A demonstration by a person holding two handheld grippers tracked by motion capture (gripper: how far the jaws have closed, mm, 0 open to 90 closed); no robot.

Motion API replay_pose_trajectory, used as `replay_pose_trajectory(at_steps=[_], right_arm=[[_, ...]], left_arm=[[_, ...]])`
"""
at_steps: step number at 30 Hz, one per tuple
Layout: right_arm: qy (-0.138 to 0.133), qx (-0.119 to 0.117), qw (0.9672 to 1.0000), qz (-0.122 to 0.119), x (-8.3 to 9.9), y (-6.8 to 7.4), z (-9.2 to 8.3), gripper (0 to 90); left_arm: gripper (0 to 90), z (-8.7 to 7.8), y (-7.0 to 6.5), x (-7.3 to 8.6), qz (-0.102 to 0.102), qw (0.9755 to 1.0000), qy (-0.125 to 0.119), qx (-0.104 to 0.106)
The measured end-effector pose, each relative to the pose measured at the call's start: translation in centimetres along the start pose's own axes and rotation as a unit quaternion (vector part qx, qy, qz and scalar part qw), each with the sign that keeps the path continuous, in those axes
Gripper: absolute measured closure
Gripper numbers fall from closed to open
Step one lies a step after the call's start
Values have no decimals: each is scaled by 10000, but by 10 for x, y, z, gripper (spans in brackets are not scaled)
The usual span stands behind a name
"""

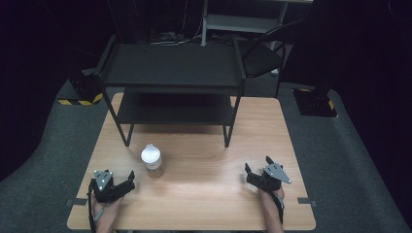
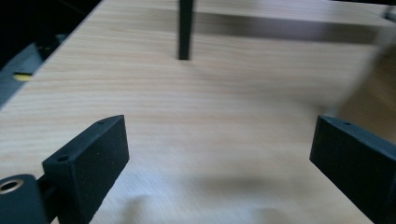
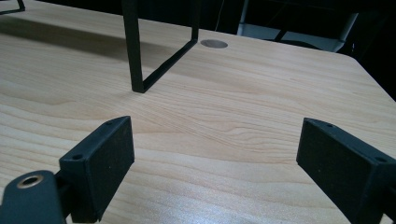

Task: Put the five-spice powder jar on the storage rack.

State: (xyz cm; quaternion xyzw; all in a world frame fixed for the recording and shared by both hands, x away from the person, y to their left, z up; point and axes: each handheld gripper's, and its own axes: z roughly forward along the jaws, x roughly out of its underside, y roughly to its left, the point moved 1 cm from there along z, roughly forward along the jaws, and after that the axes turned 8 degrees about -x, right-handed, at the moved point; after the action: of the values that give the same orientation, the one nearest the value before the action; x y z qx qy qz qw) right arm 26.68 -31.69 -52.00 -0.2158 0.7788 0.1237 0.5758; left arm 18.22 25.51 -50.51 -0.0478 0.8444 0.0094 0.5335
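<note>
A small clear bottle with a white cap (image 1: 151, 160) stands upright on the wooden table (image 1: 204, 194), in front of the black two-tier rack (image 1: 172, 68). My left gripper (image 1: 125, 183) rests near the table's front left, just left of and nearer than the bottle, open with nothing between its jaws. In the left gripper view the jaws (image 2: 219, 149) stand wide apart over bare wood, and a blurred edge of the bottle (image 2: 373, 79) shows at the right. My right gripper (image 1: 256, 171) sits near the front right, open and holding nothing (image 3: 215, 158).
The rack's front legs (image 1: 127, 138) (image 1: 227, 136) stand on the table's far half; one leg (image 2: 185, 30) is ahead of the left gripper, another (image 3: 133, 51) ahead of the right. A black chair (image 1: 262, 56) stands behind the table. Dark floor surrounds the table.
</note>
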Motion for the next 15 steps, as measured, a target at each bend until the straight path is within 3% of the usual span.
replay_pose_trajectory(at_steps=[4,7,11,15], right_arm=[[-3,-1,10000,-2,0,0,0,105],[-6,0,10000,3,0,0,0,105],[-14,0,10000,21,0,0,-1,105],[-18,-3,10000,31,0,0,-1,105]], left_arm=[[48,-11,-2,3,150,9991,-94,384],[48,-14,-8,2,312,9969,-208,696],[48,-9,-18,-2,446,9933,-295,1027],[48,-1,-30,-7,636,9901,-348,1199]])
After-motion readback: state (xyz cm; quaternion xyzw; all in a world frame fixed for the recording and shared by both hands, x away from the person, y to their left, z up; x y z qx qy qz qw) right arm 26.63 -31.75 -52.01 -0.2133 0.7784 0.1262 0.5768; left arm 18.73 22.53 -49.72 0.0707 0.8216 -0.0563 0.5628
